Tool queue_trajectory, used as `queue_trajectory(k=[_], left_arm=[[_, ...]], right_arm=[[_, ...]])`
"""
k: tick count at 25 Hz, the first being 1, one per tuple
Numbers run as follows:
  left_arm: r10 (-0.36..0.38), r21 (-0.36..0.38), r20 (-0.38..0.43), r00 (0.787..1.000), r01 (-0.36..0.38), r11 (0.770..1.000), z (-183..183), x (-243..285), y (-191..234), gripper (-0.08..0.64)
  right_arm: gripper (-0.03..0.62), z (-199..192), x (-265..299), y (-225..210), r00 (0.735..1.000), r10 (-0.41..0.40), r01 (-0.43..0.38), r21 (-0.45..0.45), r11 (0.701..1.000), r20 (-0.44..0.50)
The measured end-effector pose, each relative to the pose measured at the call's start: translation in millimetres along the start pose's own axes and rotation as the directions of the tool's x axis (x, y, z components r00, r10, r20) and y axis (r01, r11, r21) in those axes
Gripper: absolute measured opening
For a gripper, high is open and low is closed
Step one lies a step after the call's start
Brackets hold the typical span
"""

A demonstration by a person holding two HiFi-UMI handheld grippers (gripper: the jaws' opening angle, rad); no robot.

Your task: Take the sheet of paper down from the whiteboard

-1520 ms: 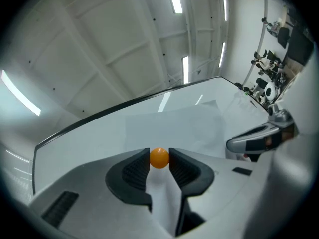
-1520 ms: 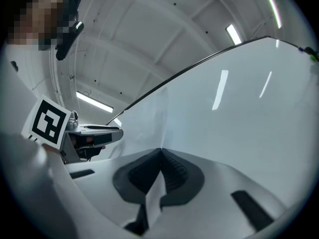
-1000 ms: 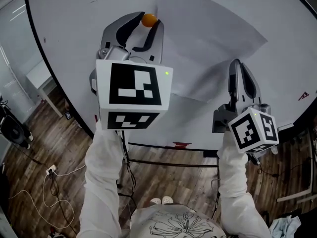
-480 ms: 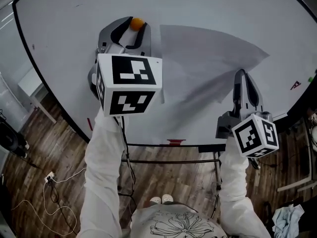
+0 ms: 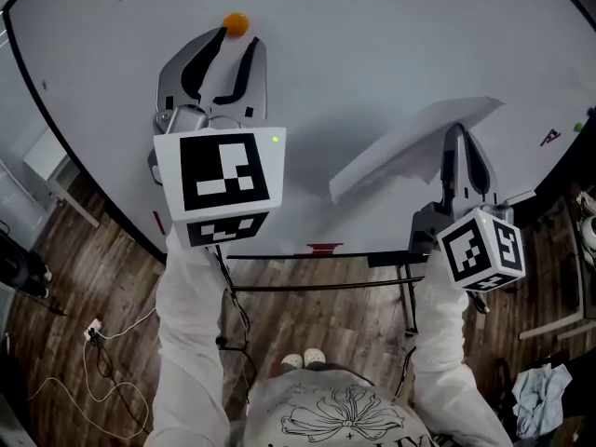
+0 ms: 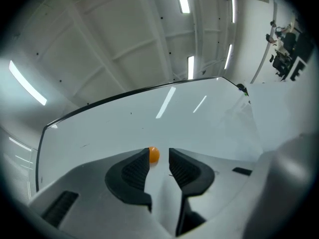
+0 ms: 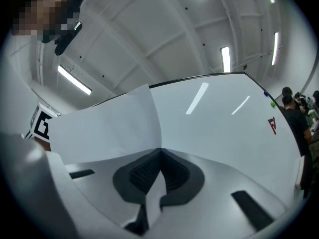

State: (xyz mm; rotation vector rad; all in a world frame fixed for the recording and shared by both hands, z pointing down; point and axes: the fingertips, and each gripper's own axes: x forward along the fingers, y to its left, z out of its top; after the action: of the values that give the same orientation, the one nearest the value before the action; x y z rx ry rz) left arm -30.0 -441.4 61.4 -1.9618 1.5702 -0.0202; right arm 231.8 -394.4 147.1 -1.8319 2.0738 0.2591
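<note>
**Sheet of paper (image 5: pixel 400 152) is off the whiteboard (image 5: pixel 372 35), clamped in the right gripper (image 5: pixel 453 136)**

The main step looks done. Nothing pins the sheet to the whiteboard now. It bows outward as a loose, curled flap in front of the board's lower right part, a little above the bottom edge. The right gripper's jaws are pressed together on the sheet's lower edge. In the right gripper view the paper runs into the seam between the two pads and fans up and to the left of them, with bare board to the right. Whether the sheet's far edge brushes the board I cannot tell.

The orange magnet (image 5: pixel 236 23) sits on the board toward its upper left, well apart from the sheet, so it holds nothing down. The left gripper (image 5: pixel 233 43) is just below it with its jaws apart and nothing pinched. In the left gripper view the magnet shows just past the tips, close against the left one, and neither pad presses on it.

A small red mark (image 5: pixel 549 138) near the board's right edge has no part in the task.

What seems left is minor: carrying the sheet fully clear of the board and putting it somewhere. No resting place for it shows in these views. A one-edge grip leaves the sheet floppy, so it could catch on the board's bottom edge.
</note>
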Motion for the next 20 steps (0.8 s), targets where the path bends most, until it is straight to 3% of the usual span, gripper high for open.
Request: queue_trajectory(k=[4,8,13,20], left_arm=[[-0.032,-0.046,0.036,0.999,0.034,0.998,-8.9,-31.6,-17.2,0.118],[-0.067,-0.106,0.0,0.998,0.066,0.992,-34.6,-54.7,-36.1,0.105],[-0.063,-0.248,-0.04,0.997,0.051,0.967,-62.1,-73.0,-47.7,0.039],[-0.069,-0.338,-0.1,0.993,0.032,0.941,-89.9,-94.4,-63.7,0.018]], right_arm=[[0.002,-13.0,-12.3,2.9,1.0,-0.01,0.008,-0.07,0.997,-0.029],[0.002,-30.0,-21.3,8.1,0.998,-0.02,0.012,-0.12,0.993,-0.065],[0.002,-43.8,-29.4,12.5,0.996,-0.037,0.028,-0.114,0.993,-0.081],[0.002,-56.6,-38.6,19.3,0.993,-0.071,0.061,-0.093,0.994,-0.099]])
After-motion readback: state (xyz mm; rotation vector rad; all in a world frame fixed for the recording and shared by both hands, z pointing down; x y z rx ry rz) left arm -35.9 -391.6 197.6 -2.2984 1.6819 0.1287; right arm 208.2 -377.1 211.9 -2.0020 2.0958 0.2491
